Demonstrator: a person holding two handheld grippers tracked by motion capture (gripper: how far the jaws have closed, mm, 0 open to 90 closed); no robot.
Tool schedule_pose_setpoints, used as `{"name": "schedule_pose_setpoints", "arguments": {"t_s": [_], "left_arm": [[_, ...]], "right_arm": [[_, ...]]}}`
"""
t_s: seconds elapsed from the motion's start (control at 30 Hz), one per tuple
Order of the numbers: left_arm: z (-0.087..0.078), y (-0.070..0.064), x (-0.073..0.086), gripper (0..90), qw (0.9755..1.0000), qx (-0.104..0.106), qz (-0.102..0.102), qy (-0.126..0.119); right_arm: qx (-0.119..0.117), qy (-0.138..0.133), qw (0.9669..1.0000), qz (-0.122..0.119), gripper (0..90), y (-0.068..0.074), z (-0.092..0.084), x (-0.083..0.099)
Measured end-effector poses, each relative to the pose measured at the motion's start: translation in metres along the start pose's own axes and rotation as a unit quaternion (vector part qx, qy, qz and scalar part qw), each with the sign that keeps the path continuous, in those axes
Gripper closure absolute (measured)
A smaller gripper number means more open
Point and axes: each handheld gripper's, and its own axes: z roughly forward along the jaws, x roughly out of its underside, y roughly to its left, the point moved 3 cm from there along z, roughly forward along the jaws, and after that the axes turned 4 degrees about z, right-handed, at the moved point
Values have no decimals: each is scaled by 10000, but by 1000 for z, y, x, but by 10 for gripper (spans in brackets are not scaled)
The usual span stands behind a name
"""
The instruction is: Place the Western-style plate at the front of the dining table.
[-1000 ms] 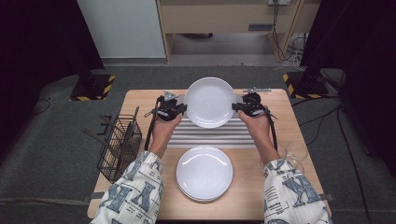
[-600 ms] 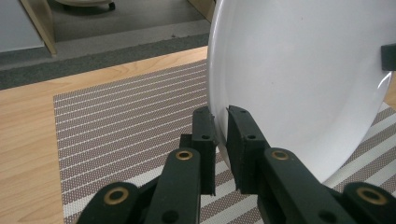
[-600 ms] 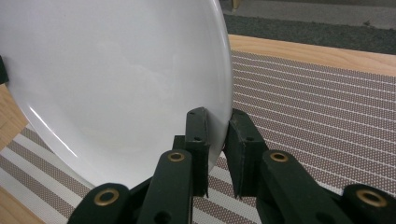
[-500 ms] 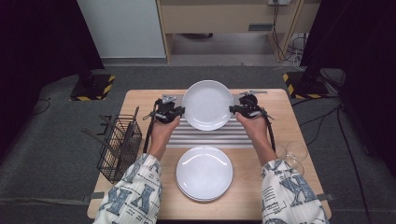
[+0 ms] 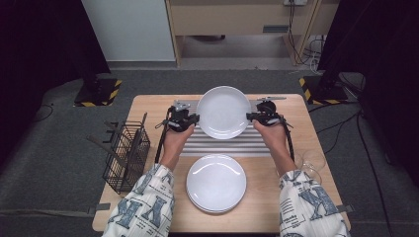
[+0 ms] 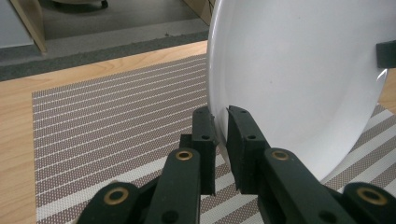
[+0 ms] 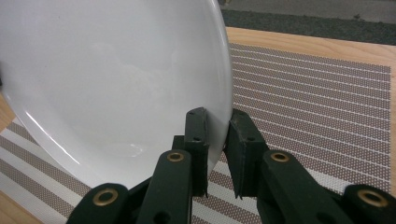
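a round white ceramic plate (image 5: pixel 224 111) is held up on edge above the striped grey woven placemat (image 5: pixel 227 144), which lies across the middle of the light wooden counter (image 5: pixel 148 106). the left gripper (image 5: pixel 188 120) pinches the plate's left rim and the right gripper (image 5: pixel 257 117) pinches its right rim, so the plate hangs between the two with its face turned toward the person. in the left gripper view the two black jaws are pressed onto the thin rim of the plate (image 6: pixel 299 79), one on each side, with the placemat (image 6: pixel 116 126) below and behind. the right gripper view shows the same pinch on the opposite rim of the plate (image 7: pixel 116 79), above the placemat (image 7: pixel 317 102).

on the near side of the placemat, toward the person, a stack of round white plates (image 5: pixel 216 182) lies flat on the counter. left of the placemat, at the counter's edge, stands a black wire basket (image 5: pixel 126 155). right of the placemat and nearer the person, clear stemmed glasses (image 5: pixel 309 165) sit beside the patterned right sleeve (image 5: pixel 309 207).
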Motion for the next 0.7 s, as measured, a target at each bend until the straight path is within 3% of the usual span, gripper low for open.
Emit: {"name": "schedule_pose_setpoints", "arguments": {"t_s": [0.33, 0.7], "left_arm": [[-4, -2, -5, 809, 10000, -67, 64, 7], [6, 6, -5, 809, 9998, -152, 77, 116]], "right_arm": [[-8, -24, 10000, 25, 788, 1, -1, 2], [45, 34, 10000, 55, 787, 2, 9, 2]]}}
